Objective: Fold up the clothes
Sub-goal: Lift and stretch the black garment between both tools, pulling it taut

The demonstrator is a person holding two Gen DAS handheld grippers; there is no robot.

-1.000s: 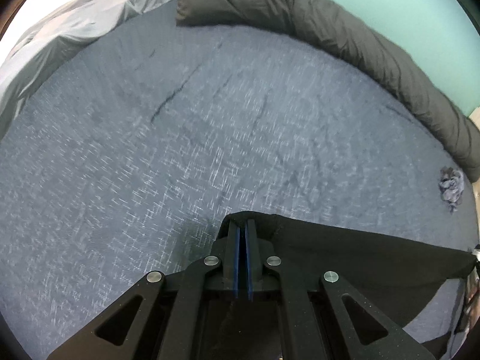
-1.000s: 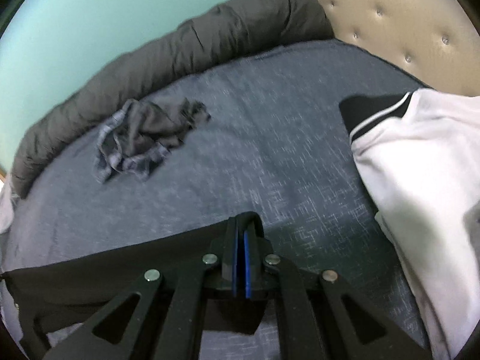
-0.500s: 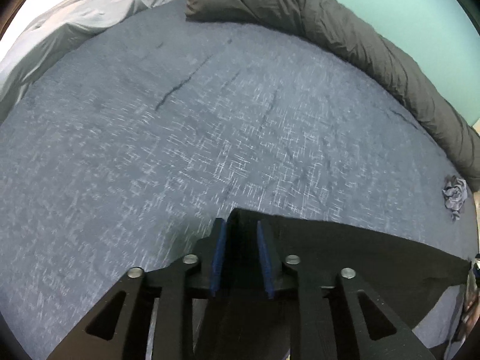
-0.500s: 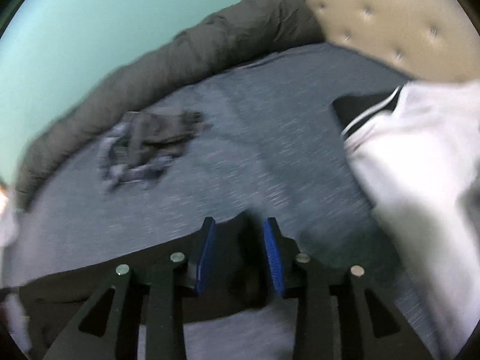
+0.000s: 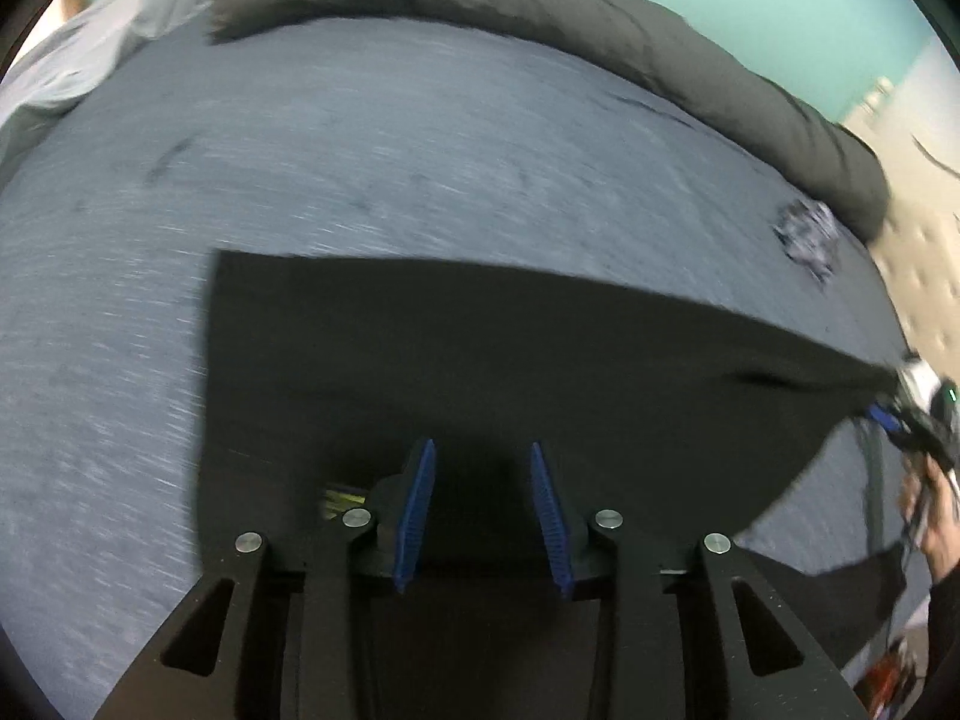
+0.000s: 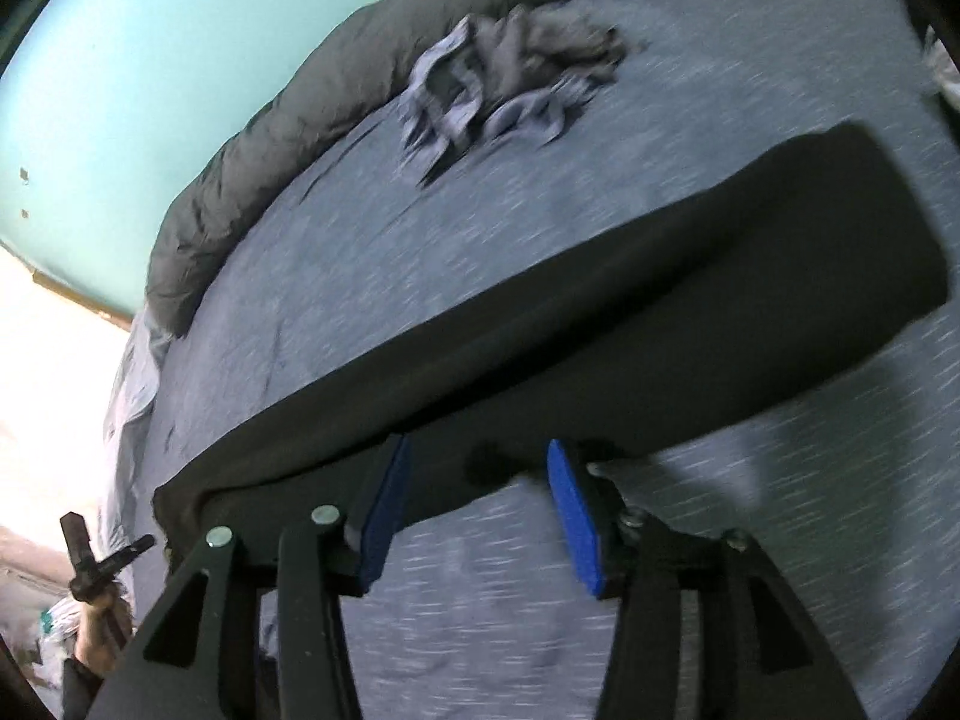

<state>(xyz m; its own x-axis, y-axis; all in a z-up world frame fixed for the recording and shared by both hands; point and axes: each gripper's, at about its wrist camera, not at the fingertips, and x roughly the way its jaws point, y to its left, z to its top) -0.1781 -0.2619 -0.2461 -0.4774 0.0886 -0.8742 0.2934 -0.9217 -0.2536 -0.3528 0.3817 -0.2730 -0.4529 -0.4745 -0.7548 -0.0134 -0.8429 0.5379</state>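
Open bedsheet (image 5: 420, 138) left, dark bolster (image 5: 600, 24) along wall, crumpled garment (image 6: 510, 84) probably loose

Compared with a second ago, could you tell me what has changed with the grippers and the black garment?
Both grippers let go: the left gripper and right gripper, earlier shut on the black garment, are opening and have drawn back from its far edge. The garment now lies spread on the bed. The crumpled grey garment and dark duvet stayed put.

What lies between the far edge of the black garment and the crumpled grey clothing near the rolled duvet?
Only bare blue-grey bedsheet. In the right wrist view, nothing sits between the black garment and the crumpled grey clothing.
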